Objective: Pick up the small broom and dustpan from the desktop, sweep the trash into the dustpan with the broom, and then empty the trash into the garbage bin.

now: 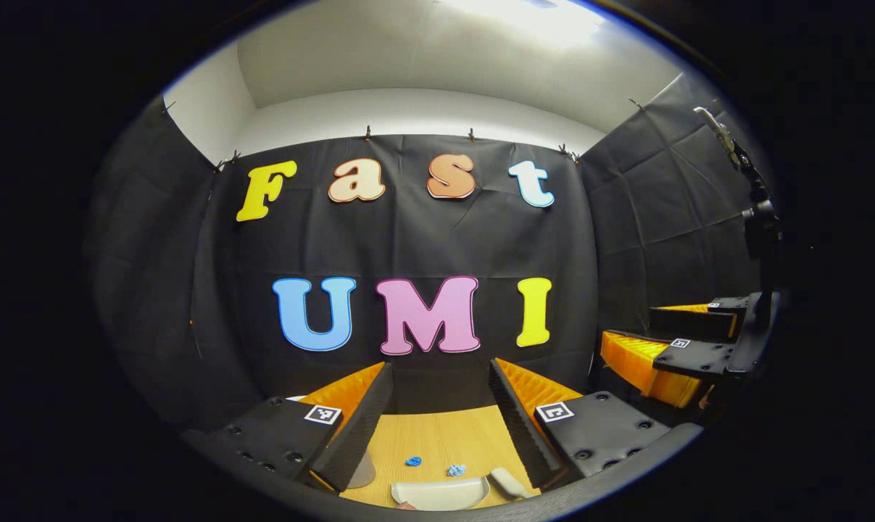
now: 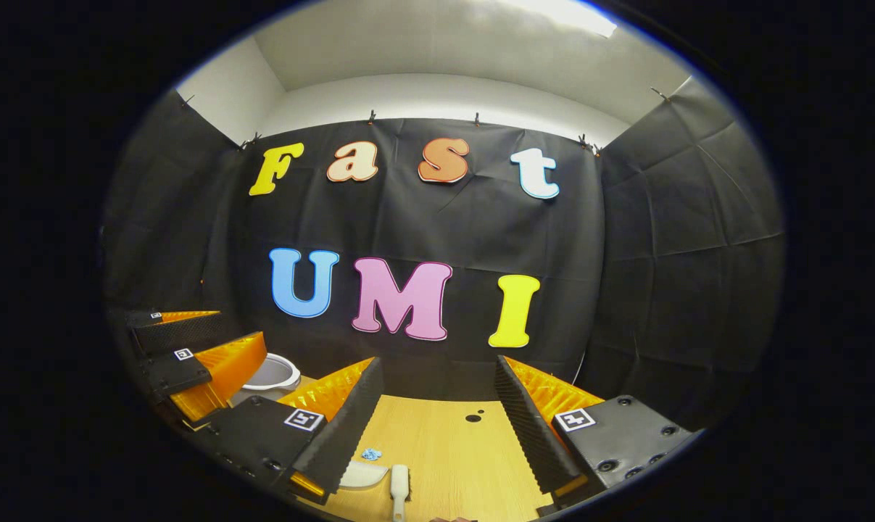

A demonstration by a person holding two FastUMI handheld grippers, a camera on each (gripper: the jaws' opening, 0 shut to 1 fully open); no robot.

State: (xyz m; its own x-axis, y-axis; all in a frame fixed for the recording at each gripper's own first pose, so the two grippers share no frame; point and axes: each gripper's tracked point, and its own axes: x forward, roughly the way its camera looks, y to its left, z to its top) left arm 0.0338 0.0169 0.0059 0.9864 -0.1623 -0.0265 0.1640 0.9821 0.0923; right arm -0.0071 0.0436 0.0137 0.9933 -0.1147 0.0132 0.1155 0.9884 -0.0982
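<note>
In the left gripper view, the left gripper (image 1: 437, 406) hangs above the pale wooden desktop (image 1: 437, 435) with its two black, orange-backed fingers spread wide and nothing between them. Low in the gap between the fingers lies the light grey plastic dustpan (image 1: 439, 493), its open edge turned toward the far side of the desk. Just beside it on the right rests the small pale broom (image 1: 508, 482), lying slantwise, partly tucked under the right-hand finger. Two small crumpled blue scraps of trash (image 1: 413, 461) sit on the bare wood just beyond the dustpan, a little apart from each other. A greyish rounded shape shows under the left-hand finger, too hidden to tell what it is. Farther off at the right edge the right gripper (image 1: 680, 348) is seen from the side, its fingers parted too.

In the right gripper view, that gripper's own fingers stand wide apart over the desktop, holding nothing. The broom's pale handle lies near the bottom, between the fingers, with the dustpan touching or just beside it on the left, half covered by the left-hand finger. One blue scrap lies just beyond the dustpan. Two small dark holes (image 2: 473, 417) mark the wood farther back. At the left, behind the other gripper, stands the white-rimmed round garbage bin (image 2: 272, 373), partly blocked by that gripper's orange finger.
</note>
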